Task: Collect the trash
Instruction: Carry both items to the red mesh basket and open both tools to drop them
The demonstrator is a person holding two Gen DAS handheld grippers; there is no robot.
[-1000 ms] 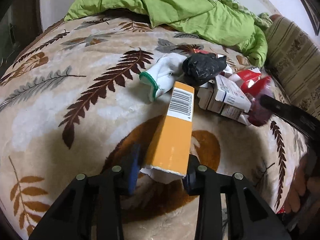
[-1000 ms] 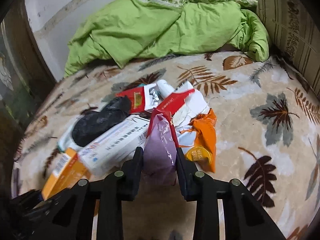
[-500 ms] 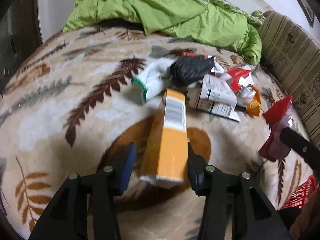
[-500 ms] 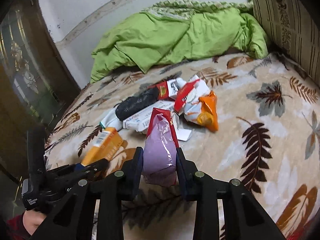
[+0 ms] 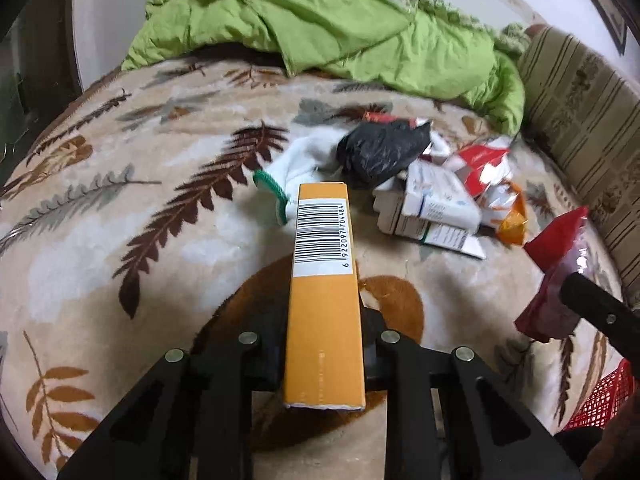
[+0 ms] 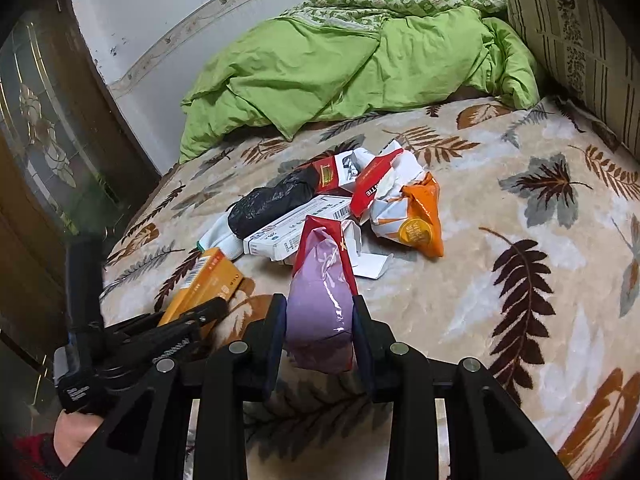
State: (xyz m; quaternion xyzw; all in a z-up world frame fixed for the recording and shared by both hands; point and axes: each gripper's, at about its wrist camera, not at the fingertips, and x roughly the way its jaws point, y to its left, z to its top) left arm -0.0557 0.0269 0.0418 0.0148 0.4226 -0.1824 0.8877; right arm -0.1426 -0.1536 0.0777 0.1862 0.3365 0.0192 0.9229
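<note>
My left gripper [image 5: 324,344] is shut on a long orange box [image 5: 324,280] with a barcode and holds it above the bed; the box also shows in the right wrist view [image 6: 208,280]. My right gripper [image 6: 320,320] is shut on a red and purple snack bag [image 6: 320,292], seen at the right edge of the left wrist view [image 5: 556,276]. A trash pile lies on the blanket: a black bag [image 6: 276,204], white boxes [image 6: 296,228], red wrappers [image 6: 372,180], an orange packet [image 6: 420,224] and a white glove [image 5: 304,160].
A leaf-patterned blanket [image 6: 520,280] covers the bed. A crumpled green quilt [image 6: 340,64] lies at the far end. A striped pillow [image 6: 572,40] stands at the right. A red mesh basket [image 5: 600,400] shows at the lower right of the left wrist view.
Both grippers have drawn back from the pile and lifted, each holding its item. The left gripper has closed tight on the orange box and straightened it.
</note>
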